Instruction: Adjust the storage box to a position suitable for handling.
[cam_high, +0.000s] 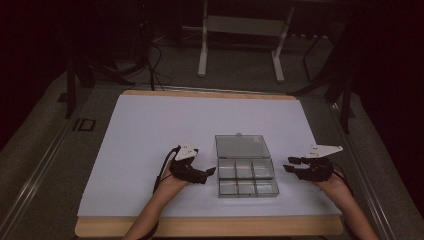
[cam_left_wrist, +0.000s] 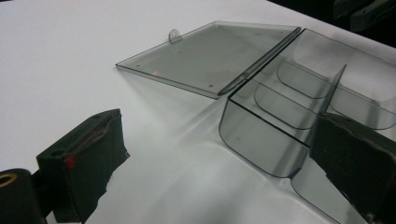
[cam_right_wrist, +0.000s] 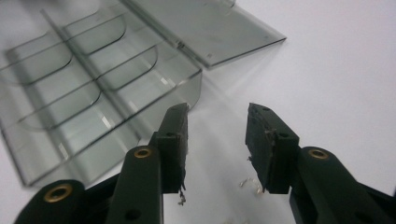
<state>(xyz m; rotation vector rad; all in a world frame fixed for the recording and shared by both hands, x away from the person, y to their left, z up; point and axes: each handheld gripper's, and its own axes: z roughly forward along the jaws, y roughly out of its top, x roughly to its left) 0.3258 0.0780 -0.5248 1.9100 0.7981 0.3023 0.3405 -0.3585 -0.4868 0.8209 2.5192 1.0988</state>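
open box between two spread grippers

box (cam_high: 246, 176) of clear smoky plastic sits near the front middle of the white counter (cam_high: 150, 125), its six compartments in two rows of three, all bare. lid (cam_high: 242, 146) is swung fully back on its hinge and lies flat on the counter behind the tray, a small tab at its far edge. in the left gripper view the lid (cam_left_wrist: 205, 56) stretches away to the left of the tray and the nearest curved corner of the box (cam_left_wrist: 261, 135) stands close before the jaws.

left gripper (cam_high: 209, 172) hovers just beside the box's left wall, jaws spread wide, holding nothing; in its own view the left gripper (cam_left_wrist: 219, 163) has one jaw over bare counter and the other in front of the tray's edge. right gripper (cam_high: 291, 164) hangs near the box's right side but apart from it, jaws parted and empty; in its own view the right gripper (cam_right_wrist: 217, 135) points at bare counter just beside the tray's corner (cam_right_wrist: 187, 88). a forearm comes in behind each gripper from the counter's near edge
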